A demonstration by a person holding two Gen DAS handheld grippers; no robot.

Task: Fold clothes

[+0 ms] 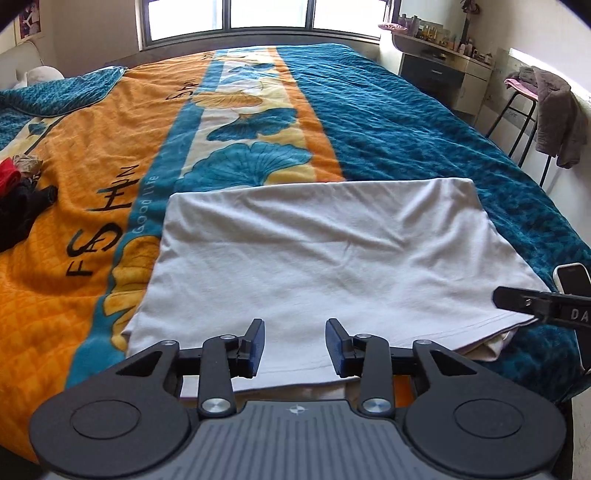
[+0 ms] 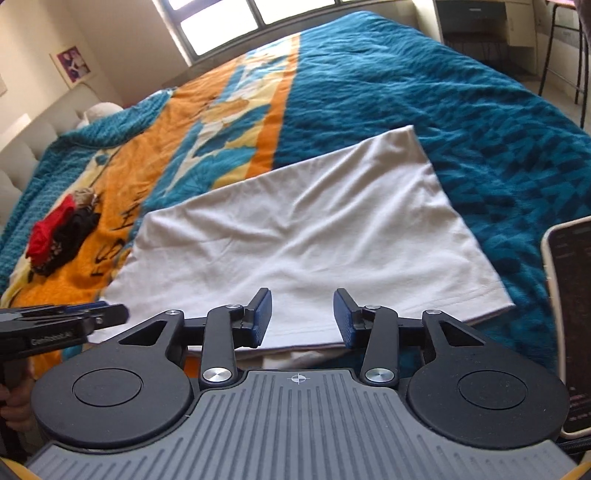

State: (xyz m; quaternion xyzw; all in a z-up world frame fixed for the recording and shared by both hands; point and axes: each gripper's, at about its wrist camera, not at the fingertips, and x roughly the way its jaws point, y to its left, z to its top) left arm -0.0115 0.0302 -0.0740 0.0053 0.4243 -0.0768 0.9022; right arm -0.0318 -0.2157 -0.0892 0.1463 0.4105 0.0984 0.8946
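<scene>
white garment [image 1: 317, 254] lies ahead on bed [image 1: 388, 122], long axis sideways | left hand-held gripper [image 1: 294, 347] and right hand-held gripper [image 2: 303, 317] over near hem, both part-open, empty

Bright windows [image 1: 266, 14] behind bed [image 1: 388, 110]; cluttered dresser [image 1: 443, 70], perhaps a vanity.

Home bedroom: bed [image 1: 369, 122], dresser [image 1: 439, 74].

A teal-and-orange blanket [image 1: 388, 122] covers the bed — beyond it, a window [image 1: 266, 14] and a cluttered dresser [image 1: 443, 70].
</scene>
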